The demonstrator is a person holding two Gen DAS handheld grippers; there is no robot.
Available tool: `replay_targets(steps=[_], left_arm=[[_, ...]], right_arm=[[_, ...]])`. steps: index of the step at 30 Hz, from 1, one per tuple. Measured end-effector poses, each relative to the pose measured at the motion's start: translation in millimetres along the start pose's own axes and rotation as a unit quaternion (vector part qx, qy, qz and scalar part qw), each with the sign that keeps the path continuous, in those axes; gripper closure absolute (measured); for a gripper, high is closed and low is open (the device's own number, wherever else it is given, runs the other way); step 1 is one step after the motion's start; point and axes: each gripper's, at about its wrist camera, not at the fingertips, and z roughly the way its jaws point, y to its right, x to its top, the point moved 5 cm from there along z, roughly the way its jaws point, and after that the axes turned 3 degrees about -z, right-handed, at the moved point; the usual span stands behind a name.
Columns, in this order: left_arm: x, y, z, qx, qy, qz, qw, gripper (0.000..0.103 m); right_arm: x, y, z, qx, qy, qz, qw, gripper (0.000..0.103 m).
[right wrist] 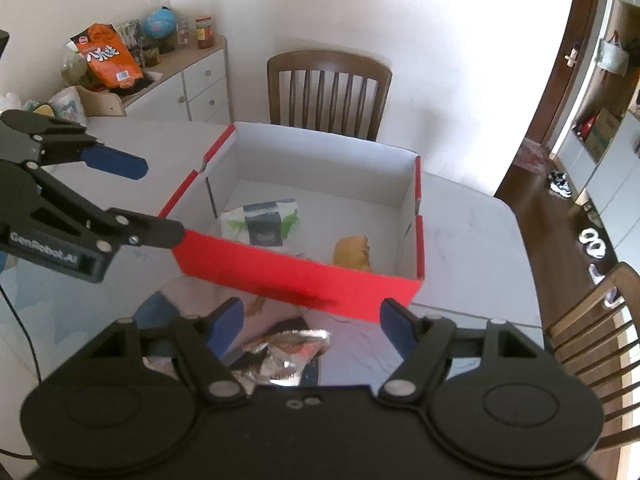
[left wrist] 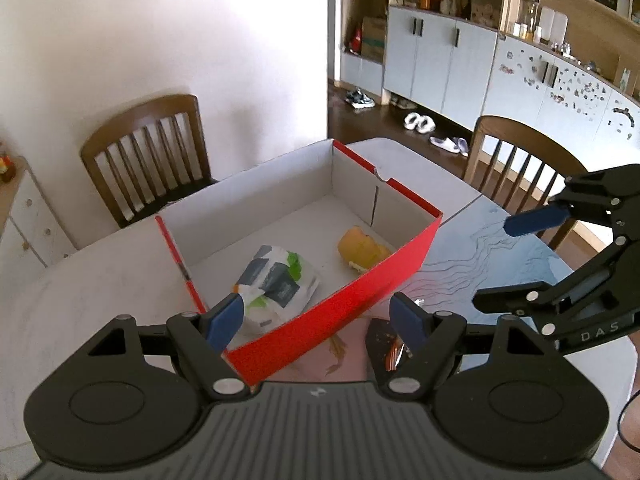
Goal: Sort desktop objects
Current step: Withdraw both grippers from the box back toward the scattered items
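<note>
Wrappers come first: a crinkly silver snack wrapper [right wrist: 286, 354] lies on the table [right wrist: 472, 232] at 6 o'clock, just outside the red box [right wrist: 296, 280]. It is not sorted yet. Farther in, the box holds a white and green packet [right wrist: 262, 220] at 11 o'clock and a yellow bun [right wrist: 352, 254] at 1 o'clock. Both are done. The left gripper [left wrist: 320, 316] and right gripper [right wrist: 312, 320] gape wide, holding nothing.
</note>
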Motion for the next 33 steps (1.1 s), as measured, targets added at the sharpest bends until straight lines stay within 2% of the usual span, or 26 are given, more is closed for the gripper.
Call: replay_targets(steps=[9, 18, 25, 30, 33], left_arm=[[-39.7, 9.0, -24.3, 0.017, 0.036, 0.002, 0.9992, 0.023], [-78.7, 7.2, -27.3, -0.005, 0.032, -0.002, 0.9995, 0.023], [-106.4, 5.9, -28.0, -0.015, 0.038, 0.018, 0.999, 0.023], [-130.0, -0.3, -21.4, -0.019, 0.043, 0.03, 0.9985, 0.023], [-143.0, -1.7, -19.4, -0.032, 0.048, 0.059, 0.9966, 0.023]], right_arm=[[-28.4, -15.5, -10.3, -0.019, 0.018, 0.0, 1.0, 0.028], [-54.0, -29.9, -9.2, -0.028, 0.019, -0.001, 0.999, 0.028], [-68.1, -44.5, -8.1, -0.046, 0.023, 0.023, 0.998, 0.028], [-78.2, -52.1, -2.5, -0.066, 0.026, 0.072, 0.995, 0.028], [-86.0, -57.3, 5.9, -0.075, 0.022, 0.099, 0.992, 0.029]])
